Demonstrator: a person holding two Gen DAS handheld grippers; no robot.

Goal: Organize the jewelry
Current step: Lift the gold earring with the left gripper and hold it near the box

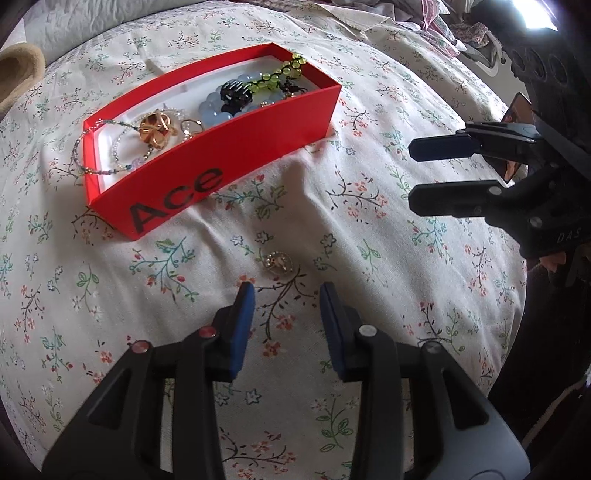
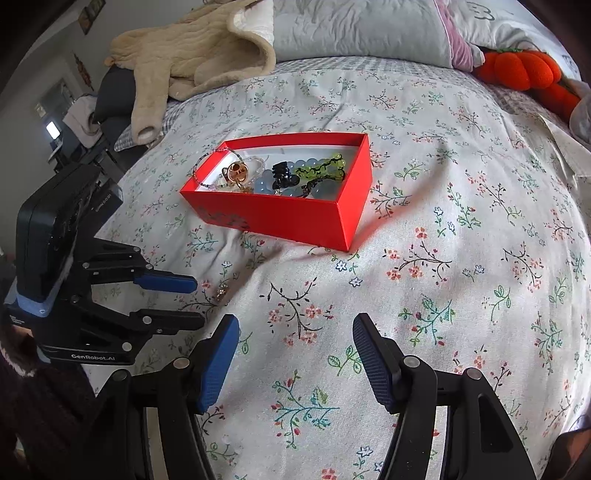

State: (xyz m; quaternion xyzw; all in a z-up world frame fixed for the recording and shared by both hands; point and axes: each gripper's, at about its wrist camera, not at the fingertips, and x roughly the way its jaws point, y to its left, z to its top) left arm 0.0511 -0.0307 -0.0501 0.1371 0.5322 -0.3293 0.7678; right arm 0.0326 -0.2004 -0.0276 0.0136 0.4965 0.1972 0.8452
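Observation:
A red box (image 1: pixel 221 162) (image 2: pixel 288 218) marked "Ace" lies on the floral bedspread. It holds a gold flower brooch (image 1: pixel 153 131), a blue bead bracelet (image 1: pixel 216 109), a black hair claw (image 1: pixel 236 90), a green bead strand (image 1: pixel 284 72) and a thin beaded necklace (image 1: pixel 92 147) draped over its end wall. A small gold jewelry piece (image 1: pixel 277 261) (image 2: pixel 221 291) rests on the cloth just ahead of my left gripper (image 1: pixel 286 291) (image 2: pixel 197 302), which is open and holds nothing. My right gripper (image 2: pixel 295 325) (image 1: pixel 412 173) hovers to the right, open and empty.
A beige fleece garment (image 2: pixel 192 51) and grey pillows (image 2: pixel 358 29) lie at the head of the bed. An orange pumpkin plush (image 2: pixel 524 70) sits at the far right. The bed's left edge drops toward dark furniture (image 2: pixel 85 122).

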